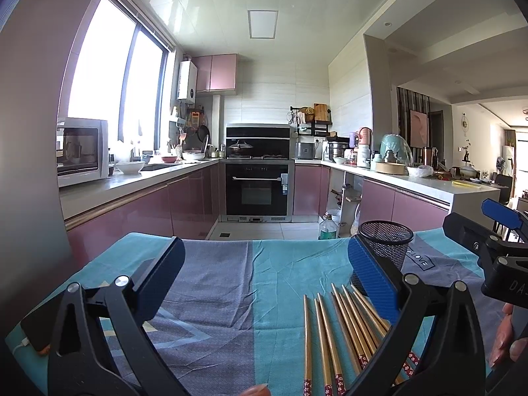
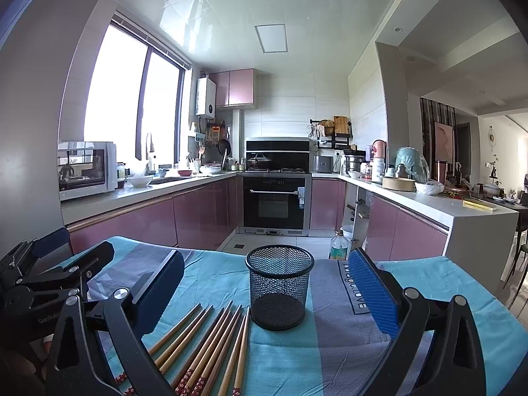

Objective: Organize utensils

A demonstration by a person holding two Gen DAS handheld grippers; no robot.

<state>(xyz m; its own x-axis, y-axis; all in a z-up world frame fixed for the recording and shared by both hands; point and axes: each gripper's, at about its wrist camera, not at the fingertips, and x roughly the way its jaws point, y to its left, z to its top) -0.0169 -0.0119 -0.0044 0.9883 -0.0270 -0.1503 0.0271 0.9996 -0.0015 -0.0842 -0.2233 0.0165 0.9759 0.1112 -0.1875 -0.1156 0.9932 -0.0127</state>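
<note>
A kitchen with pink cabinets lies behind a table covered by a teal and grey striped cloth (image 2: 283,356). The left gripper (image 1: 264,270) and the right gripper (image 2: 267,283) both hang above it with jaws wide apart, holding nothing. Wooden chopsticks with red floral ends (image 2: 211,346) lie fanned on the cloth, just beside an upright black wire-mesh cup (image 2: 279,285).

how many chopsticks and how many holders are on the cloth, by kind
chopsticks: 8, as best I can count, since they lie bunched and partly behind the fingers
black mesh holder: 1, upright and empty
total: 9
</note>
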